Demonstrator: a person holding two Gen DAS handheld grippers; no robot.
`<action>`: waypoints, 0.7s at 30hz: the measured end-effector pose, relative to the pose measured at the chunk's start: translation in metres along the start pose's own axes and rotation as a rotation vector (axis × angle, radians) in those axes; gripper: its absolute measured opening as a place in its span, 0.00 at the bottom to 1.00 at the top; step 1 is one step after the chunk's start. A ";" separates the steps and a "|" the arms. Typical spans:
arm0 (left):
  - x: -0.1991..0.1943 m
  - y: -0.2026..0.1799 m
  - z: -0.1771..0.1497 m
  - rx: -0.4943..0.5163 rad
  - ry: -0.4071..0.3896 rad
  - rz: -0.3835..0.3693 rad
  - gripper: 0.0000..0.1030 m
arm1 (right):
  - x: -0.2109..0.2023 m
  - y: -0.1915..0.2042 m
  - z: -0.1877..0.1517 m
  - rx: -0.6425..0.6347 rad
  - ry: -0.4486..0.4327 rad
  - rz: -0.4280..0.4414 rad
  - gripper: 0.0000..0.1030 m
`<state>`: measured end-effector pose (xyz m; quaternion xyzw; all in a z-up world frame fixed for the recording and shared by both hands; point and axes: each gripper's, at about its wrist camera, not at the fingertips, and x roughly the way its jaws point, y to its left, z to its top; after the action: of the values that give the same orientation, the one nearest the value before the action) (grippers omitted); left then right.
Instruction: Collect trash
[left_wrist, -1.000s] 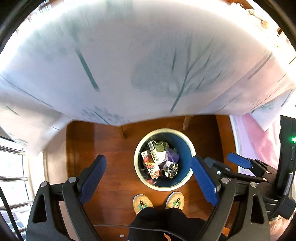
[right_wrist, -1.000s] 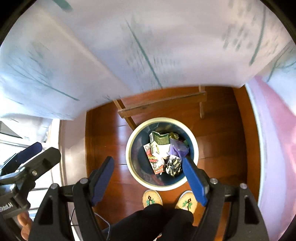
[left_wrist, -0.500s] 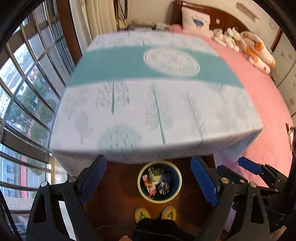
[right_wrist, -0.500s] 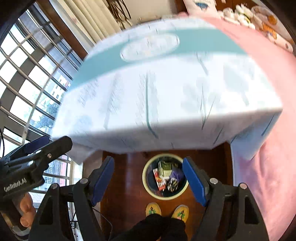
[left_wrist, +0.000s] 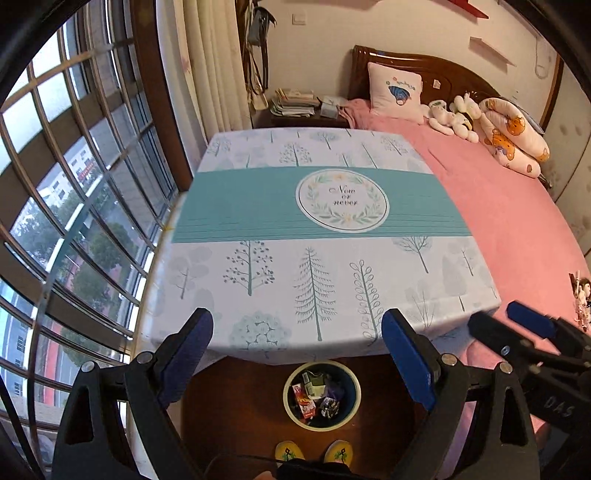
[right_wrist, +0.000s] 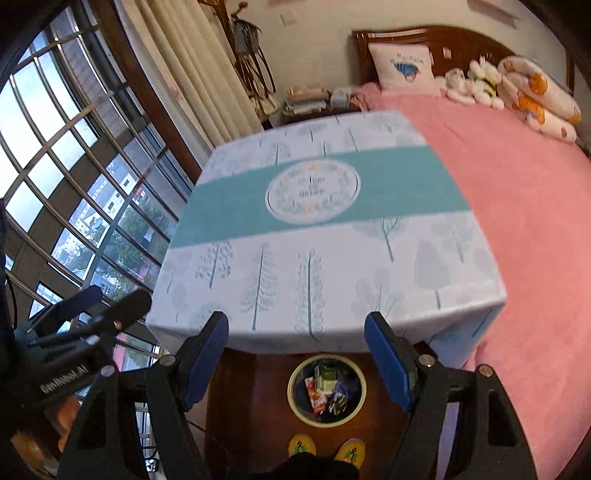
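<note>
Lower foreground: left gripper (left_wrist: 297, 354) and right gripper (right_wrist: 295, 356), both with blue-padded black tongs spread apart and holding nothing. Between the tongs, at bottom centre on the dark wooden floor (left_wrist: 240, 406), stands a round trash bin (left_wrist: 322, 395) with a pale rim and blue interior, holding crumpled wrappers (left_wrist: 317, 395); its individual pieces are too small to identify. Above it, a table under a smooth tree-printed tablecloth (left_wrist: 314, 229) with a teal band. Right: pink bed (left_wrist: 517, 221). Left: gridded window (left_wrist: 74, 184).
</note>
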<state>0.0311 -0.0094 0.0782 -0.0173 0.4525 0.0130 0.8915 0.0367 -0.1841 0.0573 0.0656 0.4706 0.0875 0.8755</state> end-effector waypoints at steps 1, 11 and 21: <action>-0.004 -0.001 0.000 -0.001 -0.004 0.005 0.89 | -0.005 0.001 0.001 -0.003 -0.011 -0.004 0.74; -0.016 -0.011 -0.007 0.014 -0.014 0.025 0.89 | -0.023 0.002 0.001 -0.013 -0.041 -0.018 0.74; -0.018 -0.011 -0.013 0.004 -0.003 0.030 0.89 | -0.029 0.006 -0.001 -0.039 -0.056 -0.016 0.74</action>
<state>0.0104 -0.0208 0.0855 -0.0089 0.4512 0.0256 0.8920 0.0200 -0.1847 0.0818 0.0475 0.4448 0.0879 0.8900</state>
